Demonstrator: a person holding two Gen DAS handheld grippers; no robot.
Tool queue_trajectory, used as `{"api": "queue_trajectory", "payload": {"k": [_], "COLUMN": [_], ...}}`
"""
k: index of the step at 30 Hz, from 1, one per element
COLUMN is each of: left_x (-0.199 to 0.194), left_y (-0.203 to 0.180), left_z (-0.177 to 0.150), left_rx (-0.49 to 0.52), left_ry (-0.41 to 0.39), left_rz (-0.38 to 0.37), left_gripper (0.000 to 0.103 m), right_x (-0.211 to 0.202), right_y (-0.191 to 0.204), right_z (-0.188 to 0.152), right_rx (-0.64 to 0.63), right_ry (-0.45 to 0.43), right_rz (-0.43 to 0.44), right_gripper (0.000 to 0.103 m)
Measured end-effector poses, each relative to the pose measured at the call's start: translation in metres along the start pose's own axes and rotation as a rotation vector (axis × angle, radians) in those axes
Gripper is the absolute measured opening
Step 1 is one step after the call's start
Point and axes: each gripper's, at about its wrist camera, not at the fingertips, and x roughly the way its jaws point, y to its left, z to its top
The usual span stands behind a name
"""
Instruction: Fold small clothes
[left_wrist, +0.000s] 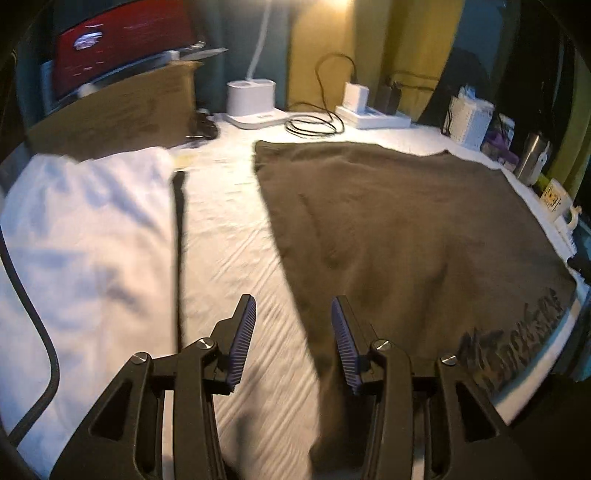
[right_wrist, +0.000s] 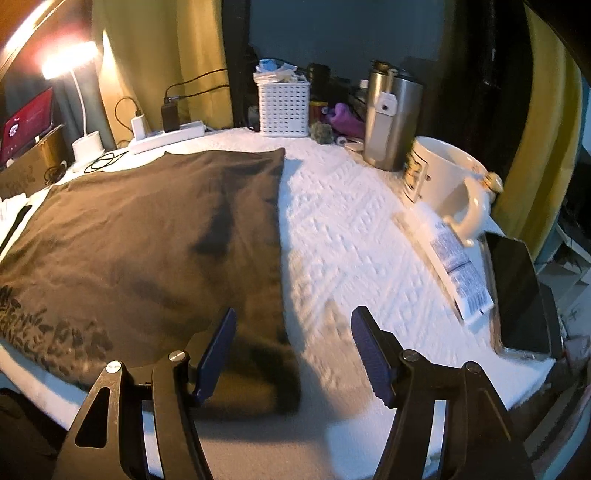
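Observation:
A brown garment (left_wrist: 399, 229) with a dark print near its front edge lies flat on the white-covered table (left_wrist: 229, 236). It also shows in the right wrist view (right_wrist: 147, 229). My left gripper (left_wrist: 293, 314) is open and empty, just above the garment's left front edge. My right gripper (right_wrist: 293, 328) is open and empty, above the garment's right front corner. A white cloth (left_wrist: 85, 236) lies at the left of the table.
At the back stand a lamp base (left_wrist: 251, 99), a power strip with chargers (left_wrist: 373, 114) and a coiled cable (left_wrist: 314, 123). A white basket (right_wrist: 283, 107), a steel tumbler (right_wrist: 393, 118), a mug (right_wrist: 448, 184), a paper box (right_wrist: 458, 269) and a dark tablet (right_wrist: 521, 291) line the right side.

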Motion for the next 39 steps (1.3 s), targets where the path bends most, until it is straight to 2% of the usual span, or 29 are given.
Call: {"api": "queue_trajectory", "payload": {"k": [2, 6, 11, 14, 15, 16, 17, 18, 21, 25, 27, 30, 34, 39], "left_x": [0.015, 0.031, 0.039, 0.042, 0.044, 0.045, 0.044, 0.044, 0.045, 0.046, 0.046, 0.047, 0.047, 0.038], "left_y": [-0.006, -0.013, -0.009, -0.014, -0.017, -0.019, -0.024, -0.028, -0.041, -0.027, -0.02, -0.026, -0.023, -0.023], "left_z": [0.005, 0.011, 0.023, 0.025, 0.026, 0.027, 0.027, 0.029, 0.03, 0.03, 0.03, 0.029, 0.031, 0.037], "left_rx": [0.015, 0.046, 0.014, 0.051, 0.059, 0.073, 0.095, 0.112, 0.176, 0.154, 0.126, 0.157, 0.122, 0.089], "left_ry": [0.022, 0.052, 0.063, 0.057, 0.058, 0.056, 0.056, 0.053, 0.047, 0.059, 0.061, 0.061, 0.065, 0.032], "left_rz": [0.022, 0.026, 0.008, 0.014, 0.013, -0.004, -0.049, -0.053, 0.022, 0.112, 0.096, 0.132, 0.137, 0.142], "left_gripper": [0.043, 0.055, 0.056, 0.056, 0.053, 0.043, 0.014, 0.006, 0.006, 0.006, 0.006, 0.006, 0.01, 0.01], "right_x": [0.004, 0.012, 0.032, 0.041, 0.046, 0.049, 0.052, 0.056, 0.067, 0.079, 0.081, 0.082, 0.082, 0.083], "right_y": [0.003, 0.002, 0.002, 0.005, 0.005, 0.006, 0.006, 0.007, 0.007, 0.004, 0.001, 0.0, 0.0, -0.002], "right_z": [0.006, 0.019, 0.035, 0.043, 0.046, 0.048, 0.049, 0.051, 0.054, 0.054, 0.055, 0.056, 0.056, 0.056], "right_rx": [0.003, 0.02, 0.038, 0.037, 0.038, 0.039, 0.038, 0.037, 0.037, 0.049, 0.063, 0.058, 0.056, 0.068], "right_ry": [-0.001, -0.01, -0.002, 0.002, 0.005, 0.009, 0.013, 0.017, 0.035, 0.071, 0.076, 0.077, 0.076, 0.073], "right_rz": [0.006, 0.015, 0.025, 0.034, 0.037, 0.039, 0.041, 0.043, 0.049, 0.057, 0.059, 0.052, 0.042, 0.016], "right_gripper": [0.067, 0.067, 0.067, 0.067, 0.067, 0.067, 0.067, 0.067, 0.067, 0.067, 0.067, 0.067, 0.067, 0.067]}}
